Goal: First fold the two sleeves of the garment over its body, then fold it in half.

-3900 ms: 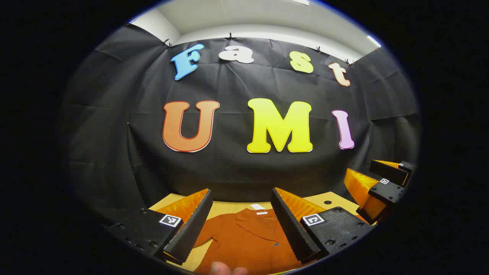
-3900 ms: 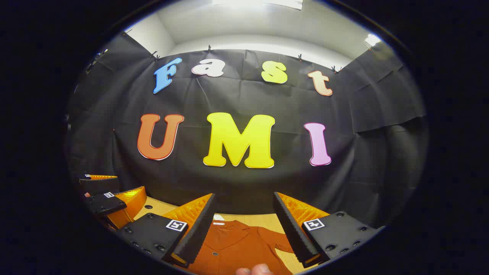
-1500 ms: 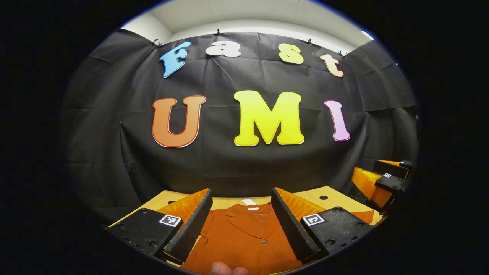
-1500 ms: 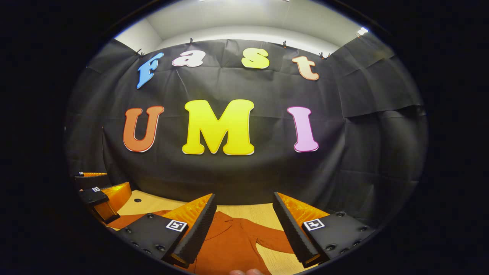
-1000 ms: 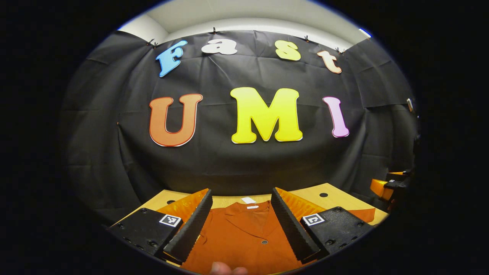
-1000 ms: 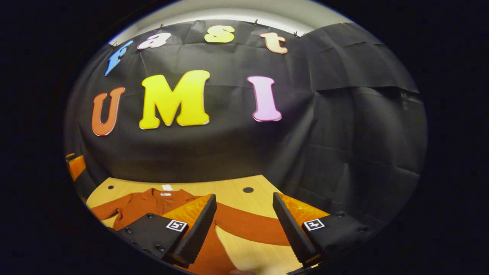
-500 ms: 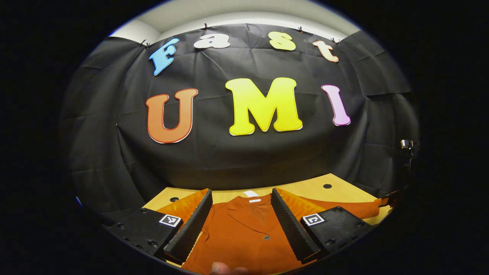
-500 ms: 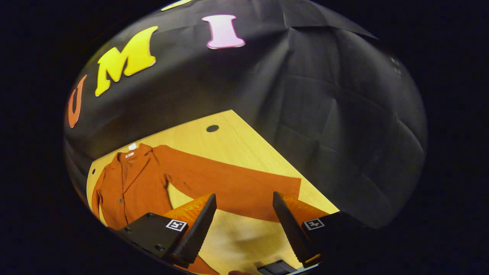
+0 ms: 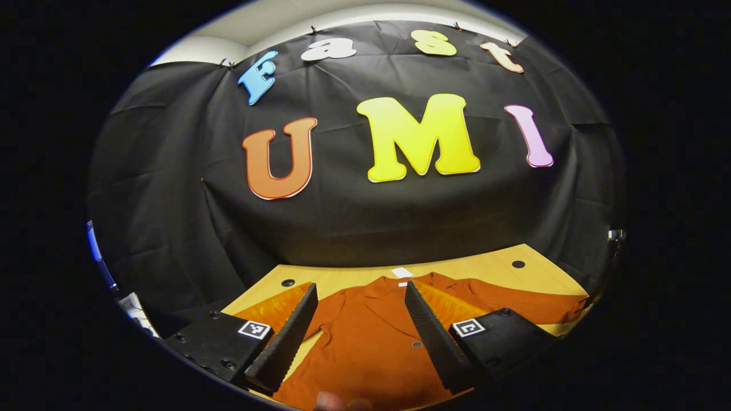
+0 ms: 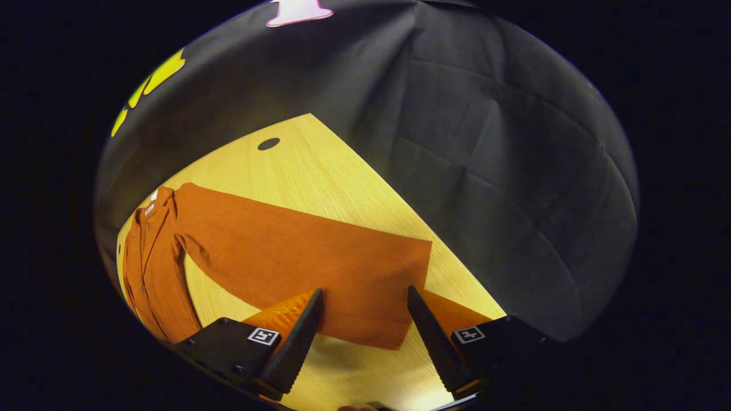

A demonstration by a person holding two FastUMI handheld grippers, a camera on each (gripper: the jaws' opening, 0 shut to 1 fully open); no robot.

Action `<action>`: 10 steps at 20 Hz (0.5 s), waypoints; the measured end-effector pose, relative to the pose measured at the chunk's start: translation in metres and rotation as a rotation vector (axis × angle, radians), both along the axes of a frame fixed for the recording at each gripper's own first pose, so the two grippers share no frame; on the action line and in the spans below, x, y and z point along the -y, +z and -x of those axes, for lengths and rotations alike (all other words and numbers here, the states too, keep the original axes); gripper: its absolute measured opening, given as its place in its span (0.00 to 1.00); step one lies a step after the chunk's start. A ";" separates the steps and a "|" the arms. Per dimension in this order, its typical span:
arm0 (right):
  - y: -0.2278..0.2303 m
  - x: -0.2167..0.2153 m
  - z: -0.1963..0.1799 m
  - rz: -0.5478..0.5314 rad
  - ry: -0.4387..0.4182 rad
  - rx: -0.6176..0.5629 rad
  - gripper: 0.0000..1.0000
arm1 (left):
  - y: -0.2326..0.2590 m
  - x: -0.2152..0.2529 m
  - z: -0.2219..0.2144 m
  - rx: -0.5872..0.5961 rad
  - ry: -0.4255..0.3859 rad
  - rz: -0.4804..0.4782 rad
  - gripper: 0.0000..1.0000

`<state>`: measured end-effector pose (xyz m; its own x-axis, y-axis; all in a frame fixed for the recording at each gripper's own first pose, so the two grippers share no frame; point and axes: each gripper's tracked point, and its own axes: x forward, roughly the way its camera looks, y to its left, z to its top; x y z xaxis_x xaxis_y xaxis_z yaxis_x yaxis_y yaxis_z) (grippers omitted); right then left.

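Note:
A rust-orange button-up garment lies flat on the wooden table, collar toward the booth wall. My left gripper hovers open over its chest, near a button. One long sleeve stretches out sideways across the table in the right gripper view. My right gripper is open just above that sleeve's cuff end, with nothing between its fingers. The garment's body lies at the left in that view.
The table has round holes near its far corners, and its right edge runs close behind the cuff. A white neck label sticks out at the collar. A fingertip shows at the bottom edge of the left gripper view.
My right gripper has swung right and tilted down, closing in on the sleeve's cuff. The left gripper has shifted slightly and tipped down over the chest. Both stayed open.

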<state>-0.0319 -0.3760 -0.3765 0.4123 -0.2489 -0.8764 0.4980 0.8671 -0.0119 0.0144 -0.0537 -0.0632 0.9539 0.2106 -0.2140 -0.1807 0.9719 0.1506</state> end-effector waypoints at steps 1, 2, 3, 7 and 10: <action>-0.003 0.000 0.004 -0.004 -0.003 -0.031 0.94 | -0.004 -0.001 0.002 -0.013 0.014 0.004 0.94; -0.003 0.002 0.004 0.004 0.007 -0.041 0.94 | -0.006 -0.003 0.004 -0.020 0.020 0.005 0.99; -0.004 -0.001 0.004 0.000 0.006 -0.052 0.93 | -0.006 -0.003 0.003 -0.025 0.021 0.003 0.99; -0.006 0.002 0.005 -0.021 -0.046 -0.086 0.75 | -0.001 -0.019 0.002 -0.013 0.035 0.000 0.99; -0.008 0.002 0.005 -0.021 -0.021 -0.094 0.67 | -0.005 -0.031 0.001 -0.024 0.045 0.002 0.99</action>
